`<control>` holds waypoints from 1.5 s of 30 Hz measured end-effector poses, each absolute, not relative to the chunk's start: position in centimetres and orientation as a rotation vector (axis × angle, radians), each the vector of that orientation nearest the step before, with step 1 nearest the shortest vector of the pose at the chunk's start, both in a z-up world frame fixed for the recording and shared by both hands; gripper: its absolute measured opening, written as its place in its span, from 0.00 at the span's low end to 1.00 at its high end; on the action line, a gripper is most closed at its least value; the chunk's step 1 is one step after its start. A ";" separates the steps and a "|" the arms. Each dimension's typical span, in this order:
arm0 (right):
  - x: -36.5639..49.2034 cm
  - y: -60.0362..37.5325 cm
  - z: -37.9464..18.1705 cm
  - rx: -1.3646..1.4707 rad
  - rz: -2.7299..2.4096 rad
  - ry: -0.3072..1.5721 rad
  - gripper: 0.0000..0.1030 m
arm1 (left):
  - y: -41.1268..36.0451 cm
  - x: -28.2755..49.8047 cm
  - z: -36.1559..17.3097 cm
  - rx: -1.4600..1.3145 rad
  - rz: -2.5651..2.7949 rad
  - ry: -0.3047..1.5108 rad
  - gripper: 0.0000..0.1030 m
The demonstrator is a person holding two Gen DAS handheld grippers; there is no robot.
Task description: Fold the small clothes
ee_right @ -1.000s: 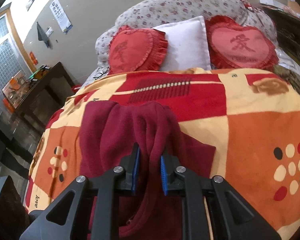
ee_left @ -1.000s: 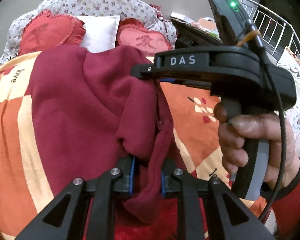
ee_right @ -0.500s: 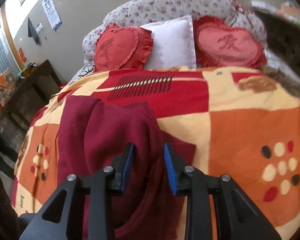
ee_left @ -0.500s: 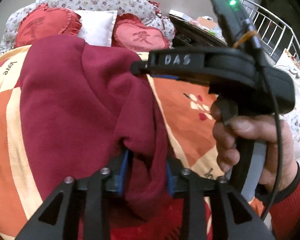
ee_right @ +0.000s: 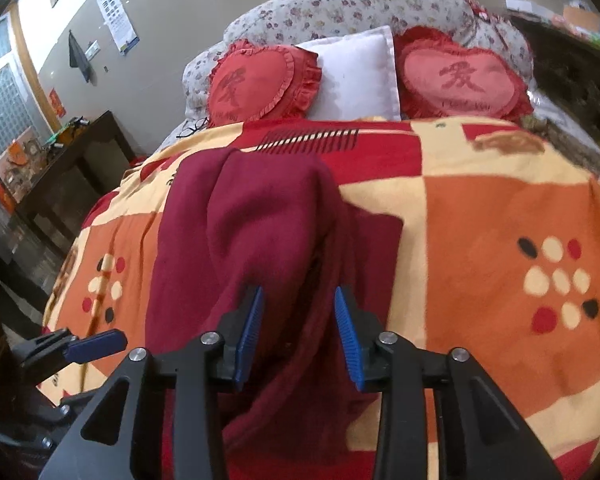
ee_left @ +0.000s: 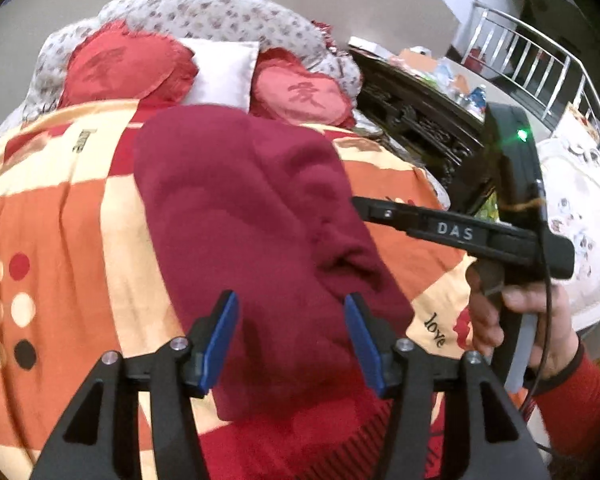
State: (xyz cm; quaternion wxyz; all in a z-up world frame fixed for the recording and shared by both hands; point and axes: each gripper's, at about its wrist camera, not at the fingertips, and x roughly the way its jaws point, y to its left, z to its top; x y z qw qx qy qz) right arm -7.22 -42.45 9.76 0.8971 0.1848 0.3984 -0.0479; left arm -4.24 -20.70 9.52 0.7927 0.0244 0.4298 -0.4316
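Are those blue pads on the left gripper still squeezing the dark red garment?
Apart. Left wrist view: left gripper jaws have just opened; maroon garment lies between them, unpinched.

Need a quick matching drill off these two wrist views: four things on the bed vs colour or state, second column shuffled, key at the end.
Things:
1. garment
2. square pillow
3. blanket
4. left gripper

Descriptions:
A. white, between two red heart cushions
B. open, blue pads clear of the cloth
C. dark maroon, lying on the blanket
D. orange, cream and red patchwork with dots

Pairs: 1-C, 2-A, 3-D, 4-B
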 end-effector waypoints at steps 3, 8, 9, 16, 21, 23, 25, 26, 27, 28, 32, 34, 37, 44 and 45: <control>-7.4 -42.5 9.4 0.420 -0.090 0.825 0.57 | -20.4 -4.1 8.9 0.044 -0.910 0.932 0.56; -8.6 -42.7 10.6 0.470 -0.065 0.769 0.58 | -20.6 -4.2 7.9 0.082 -0.890 0.940 0.56; -8.9 -42.8 10.9 0.485 -0.055 0.755 0.63 | -20.5 -4.3 7.7 0.083 -0.889 0.942 0.56; -7.0 -40.4 8.1 0.440 -0.020 0.841 0.59 | -21.3 -4.4 6.2 0.108 -0.870 0.959 0.57; -9.3 -43.4 7.4 0.560 -0.059 0.793 0.28 | -20.3 -4.0 6.8 0.090 -0.868 0.950 0.58; -10.0 -43.9 6.1 0.560 -0.103 0.813 0.28 | -19.8 -3.3 6.9 0.064 -0.843 0.940 0.68; -10.0 -43.8 4.4 0.545 -0.128 0.843 0.28 | -19.3 -2.2 6.6 0.015 -0.810 0.944 0.73; -10.0 -43.8 4.1 0.545 -0.130 0.840 0.28 | -19.2 -1.5 6.3 -0.018 -0.800 0.960 0.73; -10.0 -43.8 4.3 0.544 -0.126 0.831 0.29 | -19.1 -0.8 5.9 -0.052 -0.800 0.983 0.73; -10.1 -43.7 4.8 0.535 -0.117 0.815 0.29 | -19.1 -0.1 5.5 -0.087 -0.802 1.008 0.73; -10.3 -43.1 7.1 0.406 -0.126 0.753 0.66 | -19.7 1.6 4.5 -0.144 -0.816 1.040 0.73; -9.7 -43.0 7.2 0.372 -0.137 0.755 0.86 | -20.2 2.0 4.3 -0.141 -0.823 1.034 0.73; -8.9 -44.2 6.5 0.448 -0.109 0.775 0.86 | -20.8 2.5 3.9 -0.129 -0.833 1.032 0.77; -5.9 -46.4 3.3 0.608 -0.017 0.801 0.91 | -21.8 4.0 1.7 -0.227 -0.838 1.081 0.82; -5.9 -46.5 3.2 0.623 -0.013 0.794 0.90 | -21.9 4.1 1.6 -0.239 -0.843 1.090 0.80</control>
